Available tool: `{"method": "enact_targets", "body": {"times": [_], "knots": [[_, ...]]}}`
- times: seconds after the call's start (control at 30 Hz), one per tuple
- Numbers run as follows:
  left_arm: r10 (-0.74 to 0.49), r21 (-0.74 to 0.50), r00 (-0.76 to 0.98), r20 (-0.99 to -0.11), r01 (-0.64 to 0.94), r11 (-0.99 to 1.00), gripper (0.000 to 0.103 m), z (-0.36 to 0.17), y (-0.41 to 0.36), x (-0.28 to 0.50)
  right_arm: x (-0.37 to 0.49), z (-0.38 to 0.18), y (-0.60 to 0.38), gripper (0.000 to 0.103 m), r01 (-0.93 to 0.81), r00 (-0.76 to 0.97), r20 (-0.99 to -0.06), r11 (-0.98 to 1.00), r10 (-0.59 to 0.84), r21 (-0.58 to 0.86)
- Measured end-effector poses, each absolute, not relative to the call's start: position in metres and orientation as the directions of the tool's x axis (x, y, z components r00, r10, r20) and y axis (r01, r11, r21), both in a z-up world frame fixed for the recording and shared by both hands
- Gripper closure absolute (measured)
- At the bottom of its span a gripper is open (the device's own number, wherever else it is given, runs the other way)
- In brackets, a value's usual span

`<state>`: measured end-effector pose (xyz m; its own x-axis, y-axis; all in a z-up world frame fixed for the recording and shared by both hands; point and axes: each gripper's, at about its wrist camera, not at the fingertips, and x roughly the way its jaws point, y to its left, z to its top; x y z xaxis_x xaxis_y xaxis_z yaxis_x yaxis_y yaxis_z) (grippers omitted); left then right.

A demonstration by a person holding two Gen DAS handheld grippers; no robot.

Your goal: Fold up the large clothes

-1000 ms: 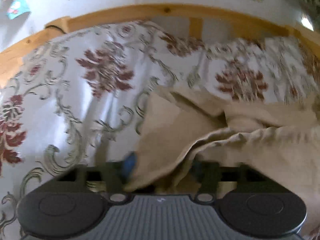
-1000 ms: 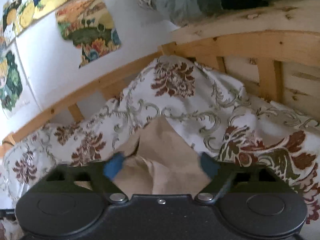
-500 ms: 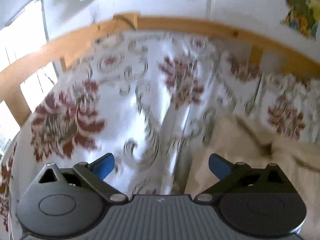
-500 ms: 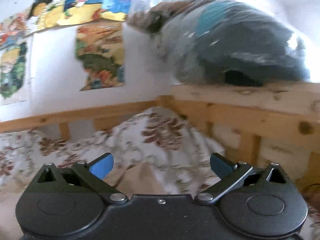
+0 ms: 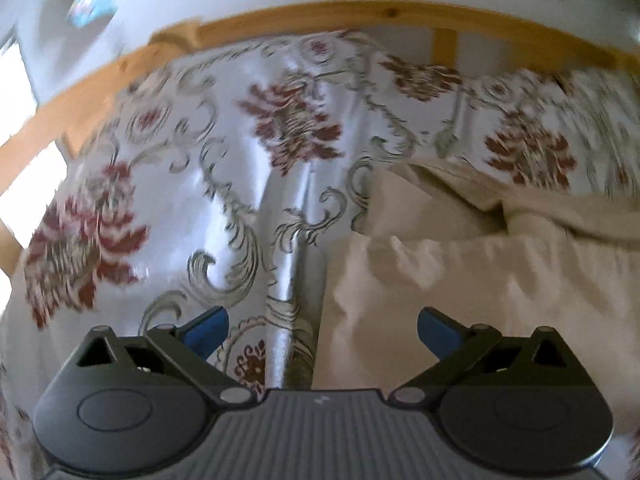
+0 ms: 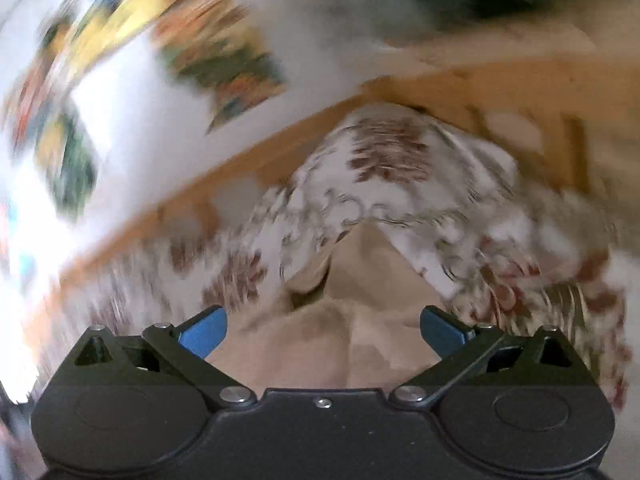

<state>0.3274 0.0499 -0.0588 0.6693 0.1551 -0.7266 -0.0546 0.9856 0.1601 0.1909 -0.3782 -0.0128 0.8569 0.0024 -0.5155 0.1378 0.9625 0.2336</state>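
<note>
Beige garment [image 5: 480, 264] on floral bedspread [image 5: 224, 184], wooden rail [image 5: 320, 20] behind

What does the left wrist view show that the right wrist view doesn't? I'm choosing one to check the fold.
Left wrist only: the beige garment's straight left edge and bright window light at the far left. Right wrist only: colourful wall pictures and a dark bundle on the wooden frame, heavily blurred. Both: floral bedspread, wooden rail, the garment, and an open, empty gripper.

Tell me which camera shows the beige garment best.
The left wrist view: the beige garment is sharpest there, lying folded on the floral bedspread with its left edge clear. The right wrist view is motion-blurred and shows only a crumpled, pointed end of it beyond the open right gripper.
</note>
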Motion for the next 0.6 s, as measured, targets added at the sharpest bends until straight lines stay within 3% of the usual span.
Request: {"method": "enact_targets", "body": {"times": [0.07,0.17,0.33,0.43,0.6], "knots": [[0.176,0.227,0.693,-0.699,-0.018,0.974,0.000,-0.061,0.039,0.325,0.194,-0.017,-0.348,0.001,0.085,0.848,-0.523,0.996,-0.083,-0.020],[0.204,0.295,0.737,-0.644,-0.007,0.956,0.000,-0.064,0.025,0.321,0.193,-0.031,-0.307,0.001,0.028,0.869,-0.444,0.919,-0.217,-0.393],[0.128,0.239,0.836,-0.534,0.004,0.971,0.000,-0.050,0.004,0.311,0.187,-0.064,-0.277,0.001,-0.083,0.885,-0.375,0.700,-0.275,-0.709],[0.043,0.242,0.887,-0.460,0.079,0.967,0.000,-0.051,-0.010,0.300,0.198,-0.074,-0.278,0.001,-0.038,0.869,-0.343,0.643,-0.356,-0.765],[-0.015,0.412,0.938,-0.345,0.166,0.896,0.000,-0.079,-0.040,0.290,0.222,-0.055,-0.319,0.001,0.224,0.788,-0.341,0.754,-0.513,-0.618]]}}
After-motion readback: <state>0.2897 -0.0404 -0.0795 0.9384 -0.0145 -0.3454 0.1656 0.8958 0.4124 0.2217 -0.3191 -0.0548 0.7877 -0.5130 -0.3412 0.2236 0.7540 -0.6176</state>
